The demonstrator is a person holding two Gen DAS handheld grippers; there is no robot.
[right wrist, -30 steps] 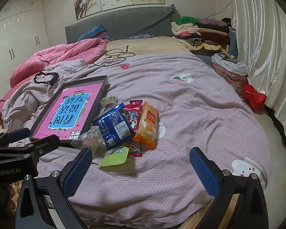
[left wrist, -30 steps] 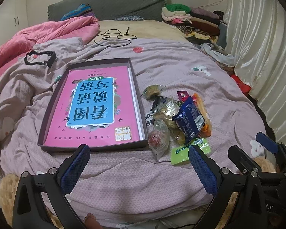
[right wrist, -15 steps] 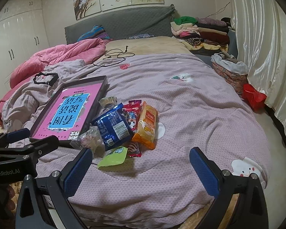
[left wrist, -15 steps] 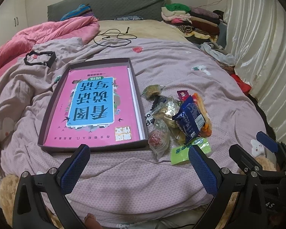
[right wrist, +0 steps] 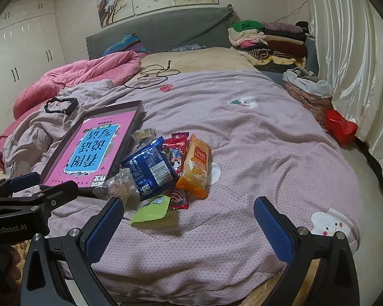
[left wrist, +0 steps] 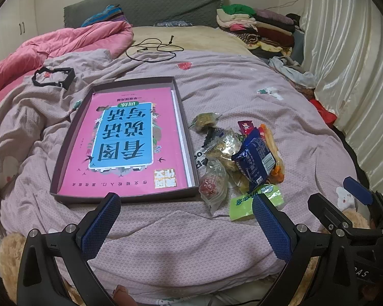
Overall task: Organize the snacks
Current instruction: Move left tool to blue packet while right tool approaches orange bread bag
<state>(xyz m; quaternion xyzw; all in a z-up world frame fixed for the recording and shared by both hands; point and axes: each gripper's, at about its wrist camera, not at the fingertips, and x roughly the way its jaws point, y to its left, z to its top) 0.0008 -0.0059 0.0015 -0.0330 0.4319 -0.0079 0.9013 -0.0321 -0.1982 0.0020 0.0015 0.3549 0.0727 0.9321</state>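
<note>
- 2 grippers are at the near edge of the bed, and I have nothing in either: the left gripper (left wrist: 185,225) has its blue pads spread wide, and the right gripper (right wrist: 189,225) is spread just as wide, both clear of the cover.
- I judge this a hover before the first pick, since no snack is between either pair of pads.
- Just beyond my fingers lies the green packet (left wrist: 255,201), the nearest piece of the snack pile (right wrist: 166,168), so it is the easy first reach.
- Behind it the blue bag (right wrist: 150,170) leans on the others, with the orange pack (right wrist: 195,165) to its right and a clear wrapped sweet (left wrist: 213,186) touching the tray's near right corner.
- Left of the pile sits the shallow dark tray (left wrist: 183,117), a pink book (left wrist: 125,140) lying flat inside; I take it as the place the snacks go.
- Because the quilt (right wrist: 255,153) is soft, I expect a flat packet to sink under a pad, so I'd come in low from the side.
</note>
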